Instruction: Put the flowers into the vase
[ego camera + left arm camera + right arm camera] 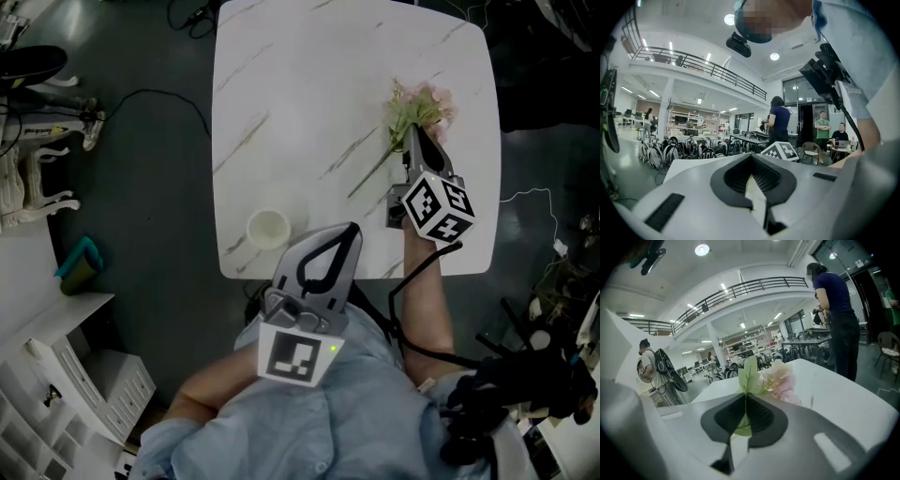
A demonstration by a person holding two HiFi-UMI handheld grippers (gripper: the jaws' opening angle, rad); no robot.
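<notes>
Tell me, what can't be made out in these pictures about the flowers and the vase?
Vase: seen only in the head view, from above; its inside is too small and bright to read.
Flowers: blooms merge into one pink cluster, too blurred to count.
Grip point on the stem: covered by the right gripper in the head view.
Stem end: from above, touching the table or lifted cannot be told.
</notes>
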